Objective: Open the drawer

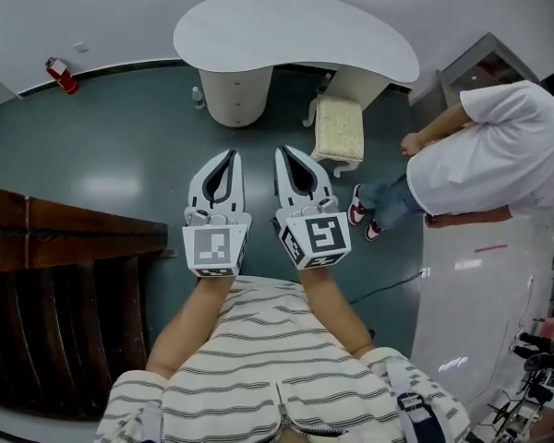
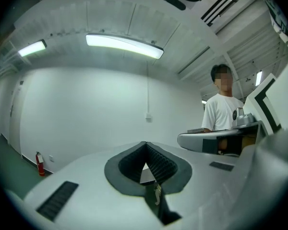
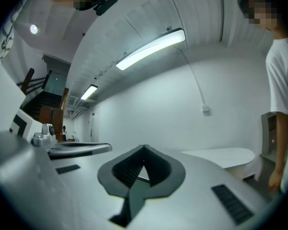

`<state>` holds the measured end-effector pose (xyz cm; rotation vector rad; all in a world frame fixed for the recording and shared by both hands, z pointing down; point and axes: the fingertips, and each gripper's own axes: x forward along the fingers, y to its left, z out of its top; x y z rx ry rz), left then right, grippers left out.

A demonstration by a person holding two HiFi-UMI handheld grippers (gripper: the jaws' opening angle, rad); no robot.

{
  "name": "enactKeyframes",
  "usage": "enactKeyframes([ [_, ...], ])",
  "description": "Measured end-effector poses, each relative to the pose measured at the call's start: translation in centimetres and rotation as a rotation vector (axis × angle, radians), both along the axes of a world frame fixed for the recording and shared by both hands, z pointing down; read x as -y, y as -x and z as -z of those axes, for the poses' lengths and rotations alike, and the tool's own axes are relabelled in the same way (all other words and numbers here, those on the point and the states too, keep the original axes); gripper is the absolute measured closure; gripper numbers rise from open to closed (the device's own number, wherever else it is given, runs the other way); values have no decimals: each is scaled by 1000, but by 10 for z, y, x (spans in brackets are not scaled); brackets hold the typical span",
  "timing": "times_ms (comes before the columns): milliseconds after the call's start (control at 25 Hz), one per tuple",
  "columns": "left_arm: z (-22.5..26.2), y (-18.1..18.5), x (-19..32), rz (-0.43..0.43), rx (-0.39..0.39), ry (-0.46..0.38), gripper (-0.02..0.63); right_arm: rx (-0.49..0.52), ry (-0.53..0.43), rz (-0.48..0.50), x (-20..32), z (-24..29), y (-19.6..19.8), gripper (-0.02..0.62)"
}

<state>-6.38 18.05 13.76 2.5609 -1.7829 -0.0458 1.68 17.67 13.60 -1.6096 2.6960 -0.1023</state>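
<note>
Dark floor [image 1: 120,146] under white desk [image 1: 286,30], stool [image 1: 339,127], extinguisher [image 1: 62,76]

Left tool [image 1: 231,155] and right tool [image 1: 283,152] are matt white plastic; the table [image 1: 295,35] top is smooth and matt, the floor [image 1: 111,164] beside it glossy.

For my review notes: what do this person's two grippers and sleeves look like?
The left gripper and right gripper match: white, tapering tongs lined with black ribbed pads. Each carries a cube with black-and-white square markers. The person wears a white shirt with thin dark stripes and short sleeves.
</note>
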Motion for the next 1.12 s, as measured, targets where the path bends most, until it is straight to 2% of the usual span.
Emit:
enactKeyframes([
  [320, 1, 30, 107, -65, -2, 12, 603, -1, 20, -56, 104, 2, 32, 591],
  [680, -13, 44, 189, -140, 0, 51, 603, -6, 48, -120, 184, -12, 52, 591],
  [880, -22, 40, 215, -139, -14, 56, 603, -22, 49, -124, 211, -18, 47, 591],
  [1120, -36, 20, 243, -95, -37, 80, 603, -16, 63, -115, 241, -35, 18, 591],
])
